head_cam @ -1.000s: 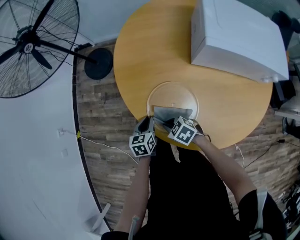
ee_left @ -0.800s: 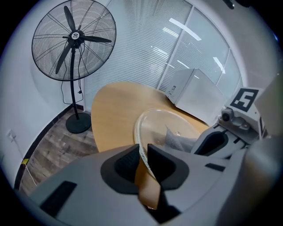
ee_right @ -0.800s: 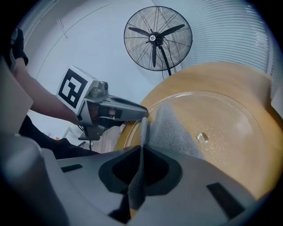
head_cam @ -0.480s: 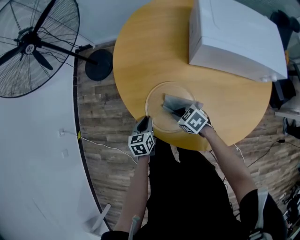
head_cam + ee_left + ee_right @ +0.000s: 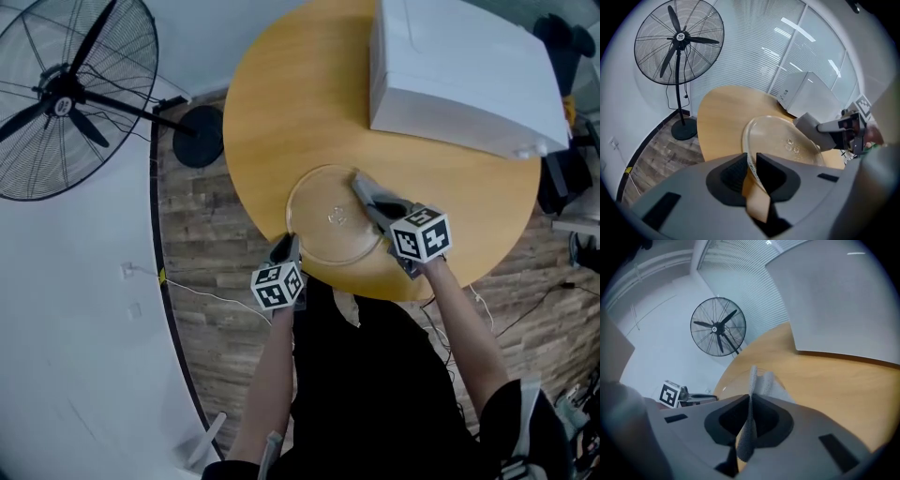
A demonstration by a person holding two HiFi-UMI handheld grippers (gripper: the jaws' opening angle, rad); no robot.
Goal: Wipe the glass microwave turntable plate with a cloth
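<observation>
Where the plate (image 5: 319,225) lies: flat on the round table (image 5: 281,103), at its near edge, just before me.
My left gripper (image 5: 289,247): jaws narrow, pinching the plate's near rim.
My right gripper (image 5: 377,208): jaws clamped on the cloth (image 5: 364,190).
Cloth: grey, its free end over the plate's right edge.
Beyond: white box (image 5: 459,66) on the table; fan (image 5: 66,94) on the floor, left.

Bright, even light comes from the blinds (image 5: 750,56) ahead, and shadows are faint. The glass plate (image 5: 776,136) shows only small glints. Both my gripper views bulge and go black at the corners (a fisheye lens), and my own jaws look soft, out of focus.
</observation>
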